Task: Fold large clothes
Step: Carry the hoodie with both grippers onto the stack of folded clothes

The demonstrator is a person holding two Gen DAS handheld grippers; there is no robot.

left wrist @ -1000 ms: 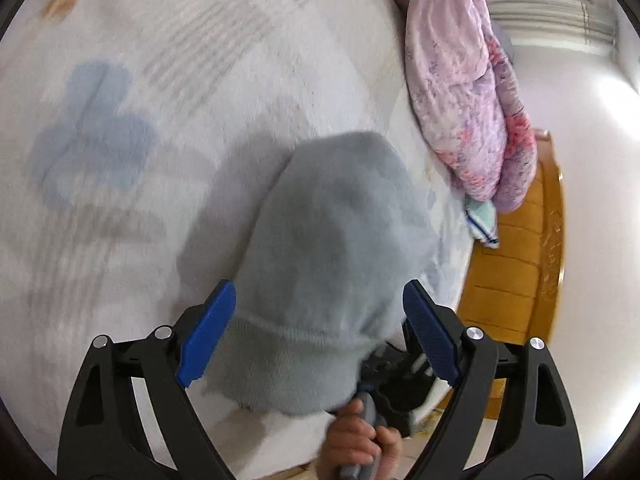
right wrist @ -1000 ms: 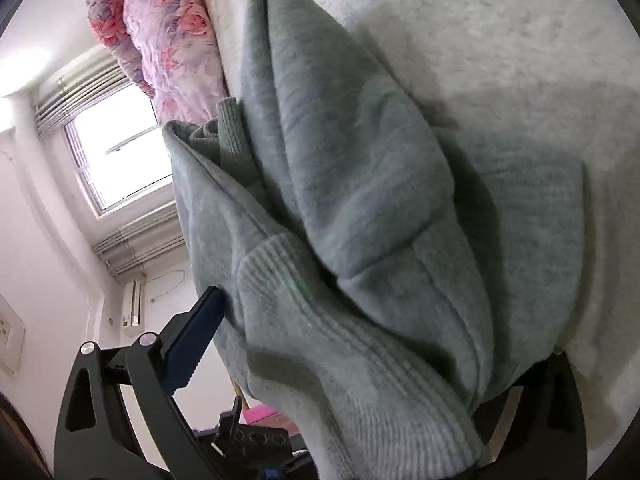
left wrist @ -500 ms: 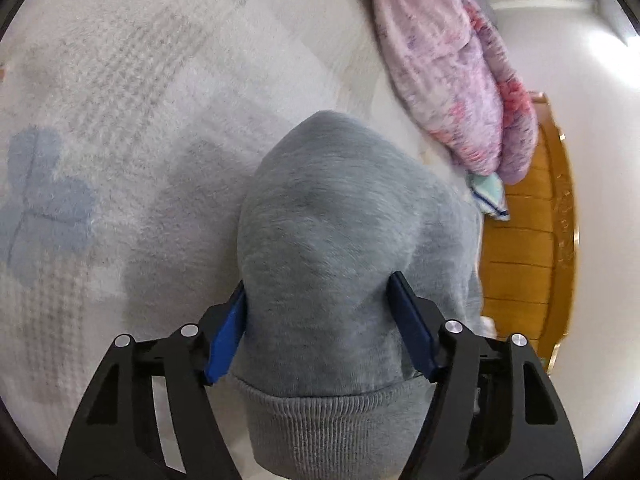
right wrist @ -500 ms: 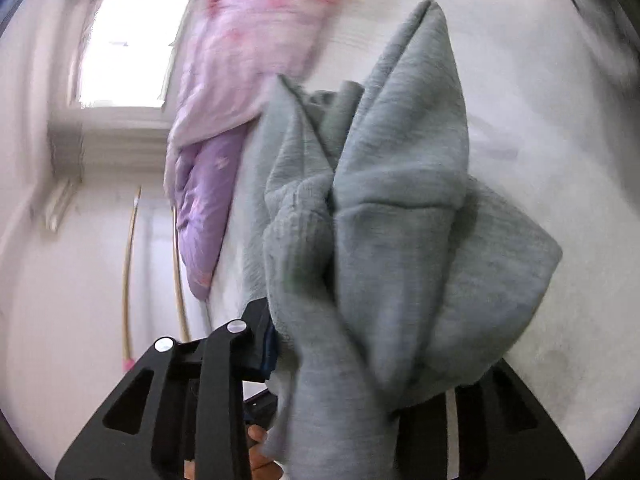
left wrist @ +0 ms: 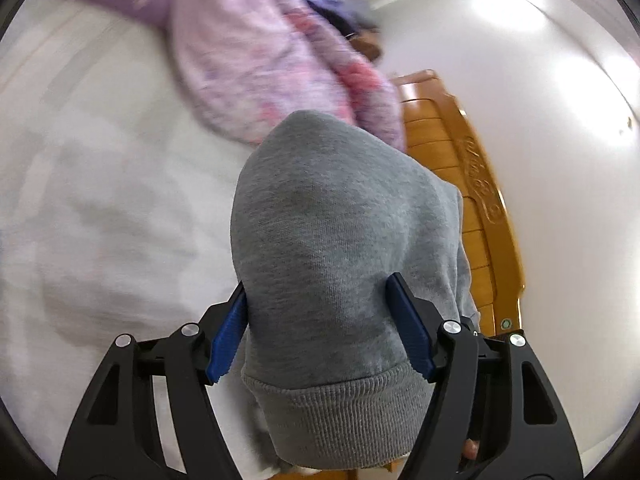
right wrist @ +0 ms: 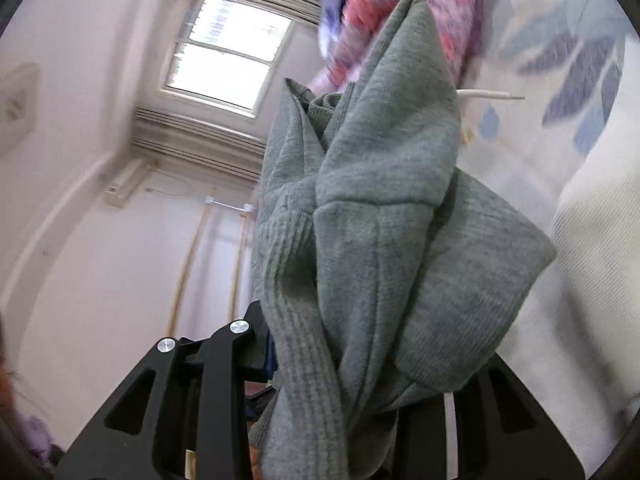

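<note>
A thick grey sweatshirt with a ribbed hem is bunched between the blue pads of my left gripper, which is shut on it and holds it up above the white bed. In the right wrist view the same grey sweatshirt hangs in heavy folds over my right gripper. Its jaws are clamped on the cloth, and the folds hide the fingertips. A ribbed cuff or hem runs down the left side of the bundle.
A pink and purple floral quilt lies heaped at the far end of the bed, against a wooden headboard. A window and white wall fill the left of the right wrist view. A leaf-patterned sheet covers the bed.
Both grippers closed on the grey sweatshirt and rose with it off the bed. The views tilted from the mattress toward the headboard, wall and window as the wrists rolled.
</note>
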